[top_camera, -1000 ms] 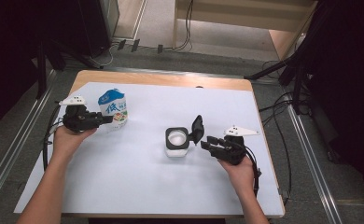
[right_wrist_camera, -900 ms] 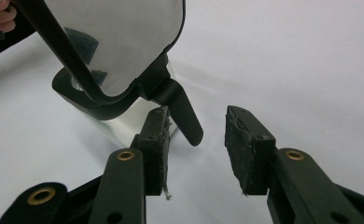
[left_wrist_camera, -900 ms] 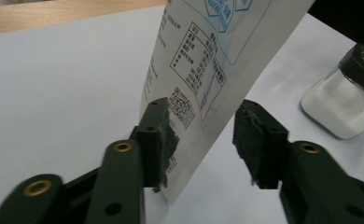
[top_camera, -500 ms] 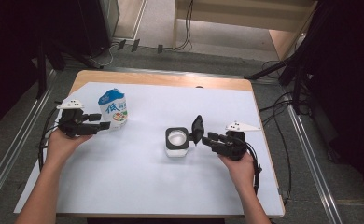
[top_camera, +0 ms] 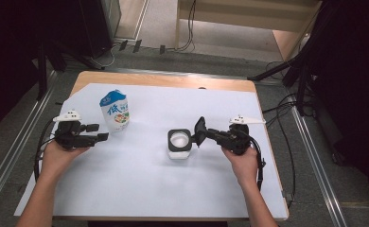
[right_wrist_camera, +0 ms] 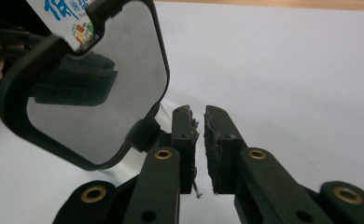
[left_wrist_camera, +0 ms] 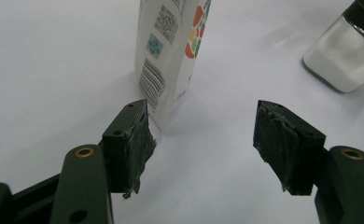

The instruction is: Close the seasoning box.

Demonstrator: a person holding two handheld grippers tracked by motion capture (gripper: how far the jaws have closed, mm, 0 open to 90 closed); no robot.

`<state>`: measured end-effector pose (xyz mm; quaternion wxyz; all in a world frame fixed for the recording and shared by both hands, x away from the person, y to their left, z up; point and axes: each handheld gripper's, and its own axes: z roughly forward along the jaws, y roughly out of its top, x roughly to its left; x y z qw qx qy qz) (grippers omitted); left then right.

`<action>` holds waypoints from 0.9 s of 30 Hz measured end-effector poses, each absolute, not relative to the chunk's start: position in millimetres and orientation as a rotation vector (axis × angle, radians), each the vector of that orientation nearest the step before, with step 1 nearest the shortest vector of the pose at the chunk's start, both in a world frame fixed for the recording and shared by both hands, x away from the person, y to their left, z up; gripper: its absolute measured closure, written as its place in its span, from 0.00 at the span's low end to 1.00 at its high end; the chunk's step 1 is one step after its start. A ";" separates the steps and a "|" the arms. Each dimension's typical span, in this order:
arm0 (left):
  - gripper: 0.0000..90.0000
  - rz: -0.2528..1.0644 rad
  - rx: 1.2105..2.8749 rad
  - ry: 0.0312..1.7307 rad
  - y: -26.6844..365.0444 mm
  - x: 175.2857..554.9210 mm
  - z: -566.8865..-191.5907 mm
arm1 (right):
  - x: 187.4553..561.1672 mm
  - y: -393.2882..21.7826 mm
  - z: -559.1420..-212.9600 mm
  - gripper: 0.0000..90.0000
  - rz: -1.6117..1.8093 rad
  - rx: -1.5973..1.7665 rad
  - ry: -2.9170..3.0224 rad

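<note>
The glass jar (top_camera: 179,144) stands near the middle of the bench, a little toward its right edge, on the white sheet (top_camera: 144,184) that covers most of the top. White powder fills the lower part of the jar, and its black hinged lid (top_camera: 200,130) is flipped up on the right side, tilted open. In my right gripper view the lid (right_wrist_camera: 84,84) looms large at the left, its pale inner face turned toward me with a black rim around it.

My right gripper (top_camera: 206,135) reaches in from the right edge, its tips just beside the raised lid. Its fingers (right_wrist_camera: 185,140) stand almost together — only a thin slit between the worn pads, and nothing in that slit. Whether a finger touches the lid's hinge, I cannot tell.

Toward the far left corner stands the milk carton (top_camera: 115,111), upright, white with a blue top and a printed panel. My left gripper (top_camera: 97,132) lies near the left edge, just beside the carton on its near side, pointing to the right. Its fingers (left_wrist_camera: 129,149) are spread wide and hold nothing; in my left gripper view the carton (left_wrist_camera: 168,51) rises just beyond the left finger, barcode side facing me — and the jar (left_wrist_camera: 346,51) sits farther off at the upper right.
</note>
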<state>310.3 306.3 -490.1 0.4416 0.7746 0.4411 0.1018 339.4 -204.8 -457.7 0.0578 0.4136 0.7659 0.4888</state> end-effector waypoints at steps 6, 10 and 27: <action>0.42 0.237 1.898 1.112 309.8 308.0 -493.7 | 345.2 -199.8 -448.3 0.98 1.491 1.237 2.319; 0.42 0.230 1.900 1.112 310.9 308.8 -494.0 | 348.5 -195.7 -444.8 0.98 1.510 1.229 2.316; 0.42 0.219 1.895 1.116 313.4 311.8 -496.3 | 343.6 -180.7 -444.1 0.99 1.550 1.218 2.308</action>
